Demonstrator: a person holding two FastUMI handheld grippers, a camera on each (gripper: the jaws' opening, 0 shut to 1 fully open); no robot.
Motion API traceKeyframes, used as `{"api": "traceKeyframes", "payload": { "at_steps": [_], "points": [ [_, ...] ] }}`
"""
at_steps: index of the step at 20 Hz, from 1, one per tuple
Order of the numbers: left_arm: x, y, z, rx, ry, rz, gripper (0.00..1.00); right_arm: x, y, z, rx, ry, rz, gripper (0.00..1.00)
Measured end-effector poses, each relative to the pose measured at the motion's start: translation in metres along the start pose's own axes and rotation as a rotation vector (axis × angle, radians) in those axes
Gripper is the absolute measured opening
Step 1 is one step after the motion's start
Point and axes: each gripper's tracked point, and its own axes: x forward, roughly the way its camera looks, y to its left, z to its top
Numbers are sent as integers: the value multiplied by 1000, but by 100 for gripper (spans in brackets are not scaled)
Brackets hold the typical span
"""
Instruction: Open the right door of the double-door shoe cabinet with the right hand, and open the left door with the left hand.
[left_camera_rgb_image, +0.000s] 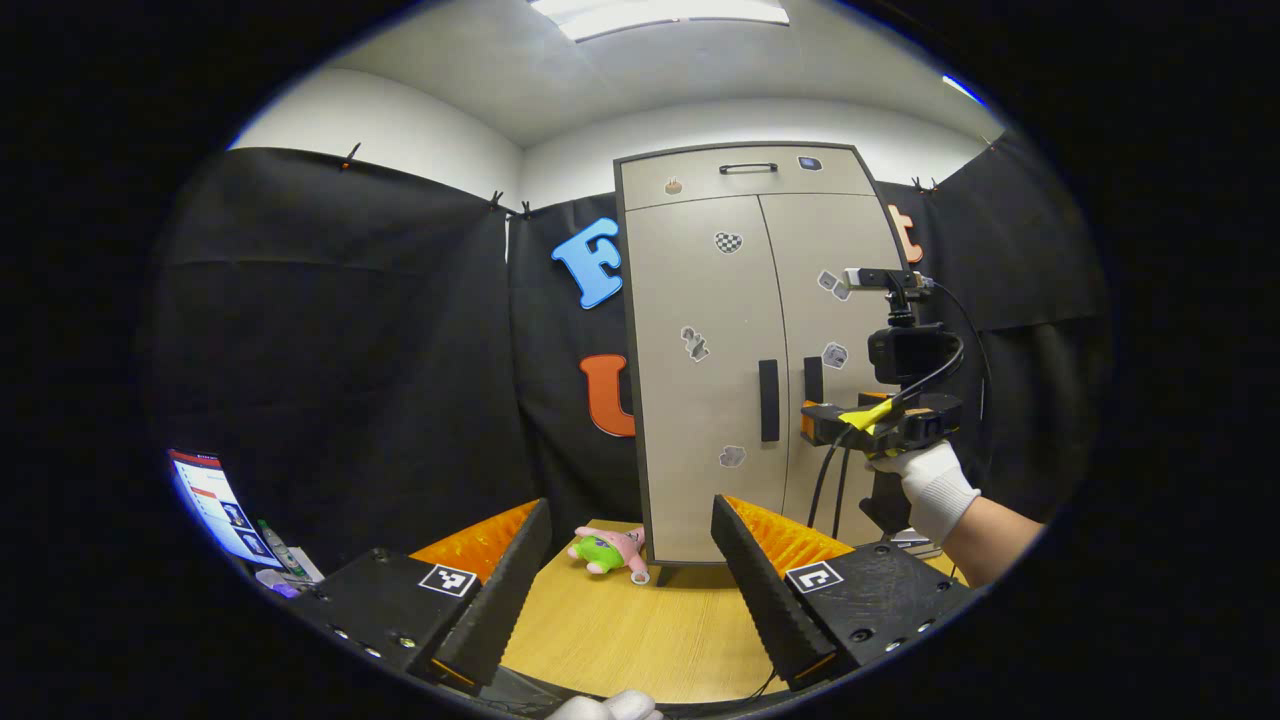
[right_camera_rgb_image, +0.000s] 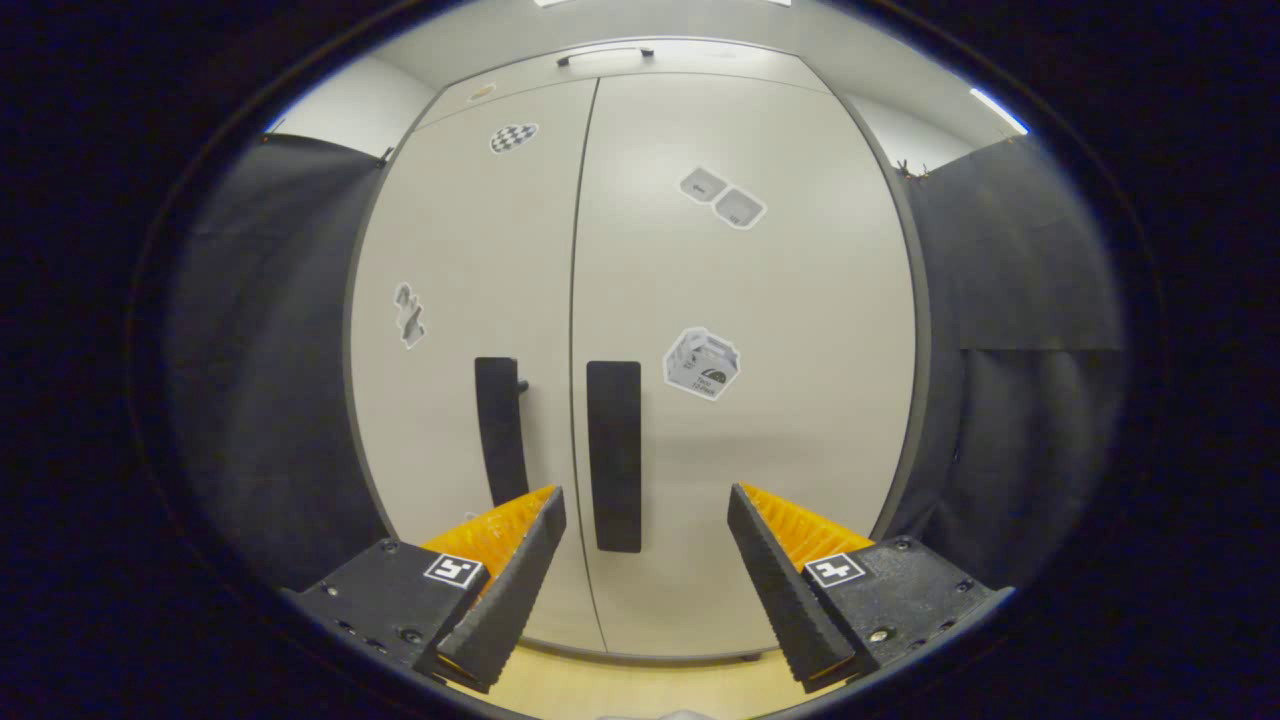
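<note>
The cabinet (left_camera_rgb_image: 745, 350) stands upright at the far end of a wooden table (left_camera_rgb_image: 620, 630), in front of the black cloth wall. It has a top panel with a small dark pull, and below it two tall pale doors, both closed, meeting at a narrow seam down the middle. The left door (left_camera_rgb_image: 705, 380) and the right door (left_camera_rgb_image: 835, 330) each carry a dark vertical handle next to the seam, at about mid-height. In the right gripper view the cabinet looms near, the left handle (right_camera_rgb_image: 500, 430) and the right handle (right_camera_rgb_image: 613, 455) side by side, with several small stickers scattered over both doors.

In the left gripper view, the right gripper (left_camera_rgb_image: 815, 425) hangs in front of the right door near its handle, held by a white-gloved hand (left_camera_rgb_image: 930, 485), with a camera and cables mounted on top. Whether it touches the door cannot be told. In its own view its jaws are spread wide, holding nothing, with the right handle showing between them farther off.

The left gripper (left_camera_rgb_image: 632, 530) sits well back from the cabinet over the near part of the table, its jaws also spread and empty.

A small pink and green plush toy (left_camera_rgb_image: 610, 550) lies on the table just beside the cabinet's lower left corner. A lit screen (left_camera_rgb_image: 215, 505) stands at the near left.
</note>
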Motion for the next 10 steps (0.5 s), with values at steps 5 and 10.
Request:
{"api": "traceKeyframes", "payload": {
  "at_steps": [5,10],
  "points": [
    [2,8,-3,-15,19,56,96,39,4,-11,-3,54,-2,95],
    [1,11,-3,-25,16,85,96,48,3,-12,49,79,-35,75]
  ]
}}
